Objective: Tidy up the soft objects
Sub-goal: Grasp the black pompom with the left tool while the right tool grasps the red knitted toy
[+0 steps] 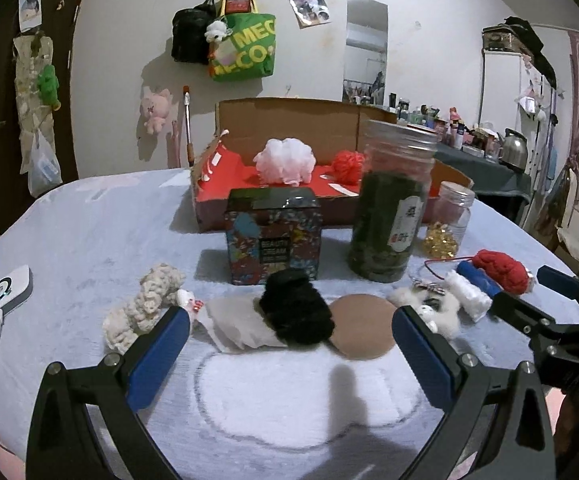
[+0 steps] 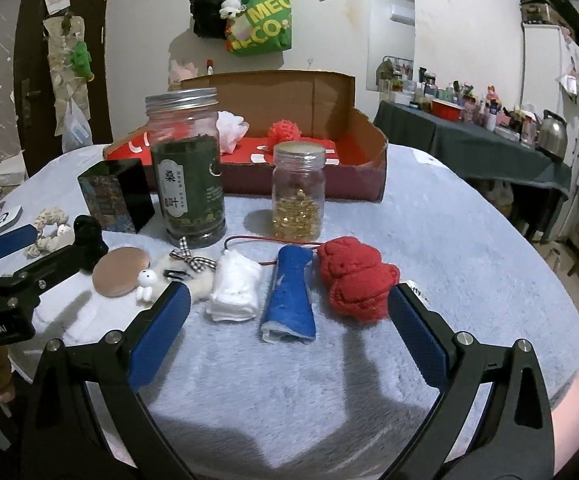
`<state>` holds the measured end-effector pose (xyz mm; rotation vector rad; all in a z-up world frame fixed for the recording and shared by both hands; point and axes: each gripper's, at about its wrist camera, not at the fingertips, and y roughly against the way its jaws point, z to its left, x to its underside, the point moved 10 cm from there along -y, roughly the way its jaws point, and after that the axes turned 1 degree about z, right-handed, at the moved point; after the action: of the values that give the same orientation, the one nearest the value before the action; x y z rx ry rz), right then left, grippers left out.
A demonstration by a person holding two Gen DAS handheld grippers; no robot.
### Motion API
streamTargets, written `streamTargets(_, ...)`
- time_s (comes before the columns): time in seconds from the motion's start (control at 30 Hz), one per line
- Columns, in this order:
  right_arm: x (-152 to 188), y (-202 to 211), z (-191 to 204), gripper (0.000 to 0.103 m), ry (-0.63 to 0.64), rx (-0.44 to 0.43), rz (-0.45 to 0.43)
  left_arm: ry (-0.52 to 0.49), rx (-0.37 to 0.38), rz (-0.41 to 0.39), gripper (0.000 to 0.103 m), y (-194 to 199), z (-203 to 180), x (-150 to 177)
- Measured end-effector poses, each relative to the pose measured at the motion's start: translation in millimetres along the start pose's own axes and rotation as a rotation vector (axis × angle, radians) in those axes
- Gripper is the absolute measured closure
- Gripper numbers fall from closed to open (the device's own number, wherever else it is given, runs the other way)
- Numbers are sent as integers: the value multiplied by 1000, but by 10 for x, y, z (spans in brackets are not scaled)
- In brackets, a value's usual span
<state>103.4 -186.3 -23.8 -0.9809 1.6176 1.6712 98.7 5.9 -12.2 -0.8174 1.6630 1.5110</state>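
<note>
Pale blue plush-covered table (image 2: 449, 240) carrying two jars, one patterned tin (image 1: 273, 236) and one open cardboard box (image 2: 363, 152) holding two puffs. Seven soft items lie in front. Left gripper (image 1: 289, 334) and right gripper (image 2: 289, 312): fingers spread, empty.

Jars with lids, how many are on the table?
2. The tall jar of dark green leaves stands beside the patterned box. The small jar of gold bits stands to its right, in front of the cardboard tray. Others may be hidden.
</note>
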Motion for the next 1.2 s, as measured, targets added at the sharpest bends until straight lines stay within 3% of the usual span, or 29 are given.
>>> streamTargets(0.37,-68,-122,-289,2,-70,-36,45,-46,10,24,1,-61,66,-118)
streamTargets(0.67,-88,-335,-573,4,-139,-74,110,-118,72,107,24,-258,4,-149)
streamTargets(0.73,-83,-377,-584,11,-135,-83,122,-132,75,131,28,-316,2,-116)
streamTargets(0.83,-34,-488,-584,37,-126,-96,166,-133,111,184,54,-405,-22,-51)
streamTargets(0.87,-13,-511,-578,53,-128,-104,178,-123,140,204,62,-429,-45,-27)
streamTargets(0.93,-12,-514,-547,66,-132,-141,184,-106,164,214,68,-428,-66,-32)
streamTargets(1.0,-67,-451,-517,67,-127,-156,163,-112,170,209,74,-407,-88,-62)
streamTargets(1.2,-336,-230,-434,67,-125,-185,73,-124,196,177,76,-307,-168,-200)
